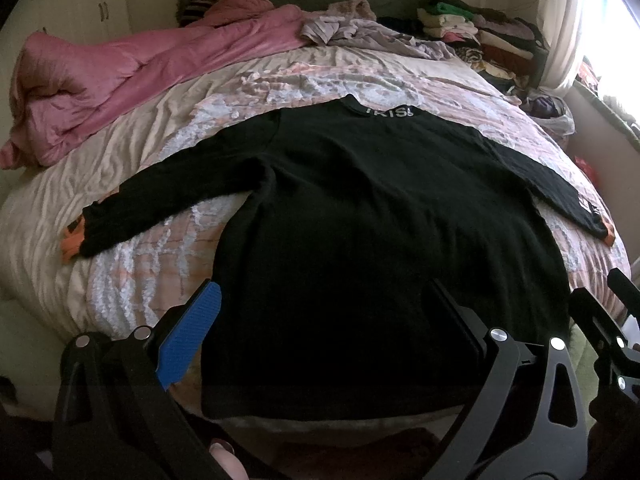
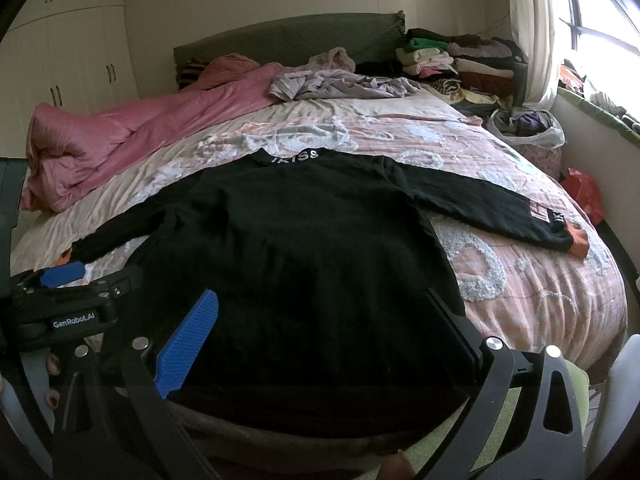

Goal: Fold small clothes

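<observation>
A black long-sleeved top (image 1: 360,200) (image 2: 300,220) lies flat on the bed, collar with white letters (image 1: 390,112) at the far end. Both sleeves are spread out sideways. Their orange cuffs (image 1: 74,240) (image 2: 578,242) lie near the bed's sides. My left gripper (image 1: 322,292) hovers open above the hem's left part, its blue pad (image 1: 192,332) just off the top's left edge. Over the hem's middle and right hangs my right gripper (image 2: 320,296), also open, with nothing between its fingers. The left gripper's blue pad (image 2: 62,274) shows at the left of the right wrist view.
A pink duvet (image 1: 120,80) is bunched along the bed's left side. A crumpled lilac garment (image 2: 340,84) lies by the green headboard (image 2: 288,36). Stacked folded clothes (image 2: 460,60) fill the far right corner, with a plastic bag (image 2: 528,128) and a window beside them.
</observation>
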